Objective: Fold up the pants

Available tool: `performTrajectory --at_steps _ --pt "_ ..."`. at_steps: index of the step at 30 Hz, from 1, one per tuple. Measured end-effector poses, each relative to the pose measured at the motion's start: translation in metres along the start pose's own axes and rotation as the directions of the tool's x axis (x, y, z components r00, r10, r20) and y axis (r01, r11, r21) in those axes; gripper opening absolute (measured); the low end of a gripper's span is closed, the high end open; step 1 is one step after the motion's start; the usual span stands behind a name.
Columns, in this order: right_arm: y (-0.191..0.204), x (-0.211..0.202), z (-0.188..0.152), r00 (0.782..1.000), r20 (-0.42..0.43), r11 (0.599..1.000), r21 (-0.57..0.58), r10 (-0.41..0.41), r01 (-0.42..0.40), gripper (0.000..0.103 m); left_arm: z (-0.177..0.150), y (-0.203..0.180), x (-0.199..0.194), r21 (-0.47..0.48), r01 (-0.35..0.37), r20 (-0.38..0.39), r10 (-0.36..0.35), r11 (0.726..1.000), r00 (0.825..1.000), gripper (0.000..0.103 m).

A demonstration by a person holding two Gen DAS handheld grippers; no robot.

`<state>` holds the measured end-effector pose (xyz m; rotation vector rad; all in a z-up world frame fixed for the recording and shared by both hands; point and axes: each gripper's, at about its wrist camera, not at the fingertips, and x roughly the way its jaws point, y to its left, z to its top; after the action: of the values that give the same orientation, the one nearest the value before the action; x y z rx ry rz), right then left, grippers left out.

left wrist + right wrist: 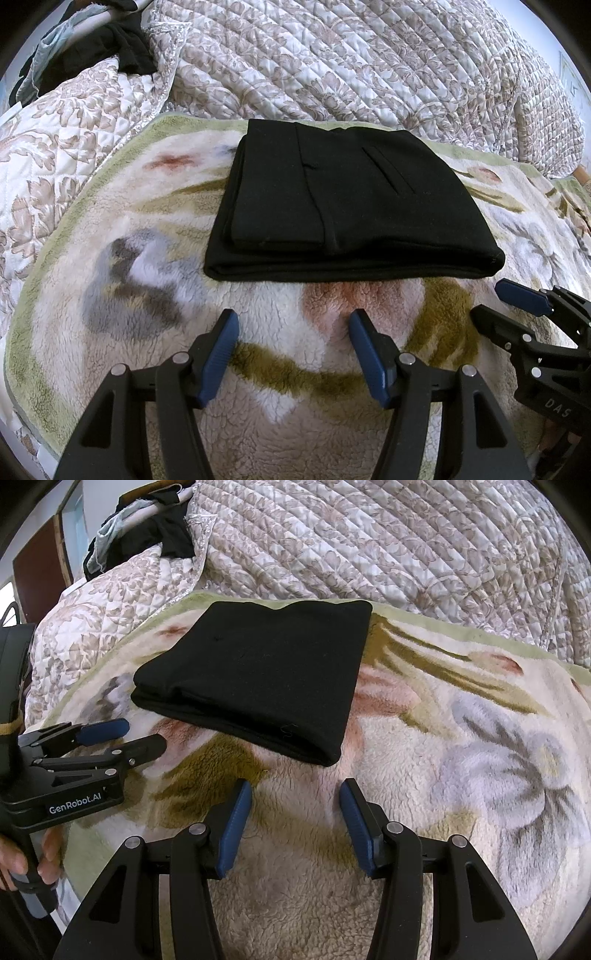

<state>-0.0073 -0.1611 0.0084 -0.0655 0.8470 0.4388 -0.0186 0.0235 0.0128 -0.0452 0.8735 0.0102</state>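
Black pants [343, 206] lie folded into a neat rectangle on a fluffy flowered blanket [147, 295]; a pocket slit shows on top. In the right wrist view the same pants [266, 675] sit ahead and to the left. My left gripper [293, 326] hovers just short of the folded stack's near edge, open, with only blanket between its blue pads. My right gripper [295, 794] is open too, empty, near the stack's near right corner. Each gripper shows in the other's view: the right gripper [502, 299] at the right edge, the left gripper [142, 734] at the left, held by a hand [22, 853].
A quilted floral bedspread [351, 62] rises behind the blanket. A heap of dark and pale blue clothes [99, 48] lies at the far left on the quilt. A brown door [37, 565] stands at the upper left of the right wrist view.
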Motion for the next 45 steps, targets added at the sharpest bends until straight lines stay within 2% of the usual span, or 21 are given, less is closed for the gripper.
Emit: performTrajectory --at_steps 15,20,45 --pt "0.0026 0.0005 -0.0011 1.0 0.005 1.0 -0.012 -0.017 0.017 0.052 -0.0005 -0.0003 0.0005 -0.008 0.0 -0.005 0.0 1.0 1.0 0.067" --pt "0.002 0.0008 -0.0003 1.0 0.008 1.0 -0.003 -0.008 0.008 0.052 -0.0007 -0.0031 0.0013 0.002 0.019 -0.017 -0.019 1.0 1.0 0.075" --pt "0.0007 -0.0003 -0.0039 1.0 0.022 0.999 0.028 0.016 -0.017 0.054 0.0015 -0.0023 0.0009 0.008 0.014 -0.023 -0.014 1.0 1.0 0.076"
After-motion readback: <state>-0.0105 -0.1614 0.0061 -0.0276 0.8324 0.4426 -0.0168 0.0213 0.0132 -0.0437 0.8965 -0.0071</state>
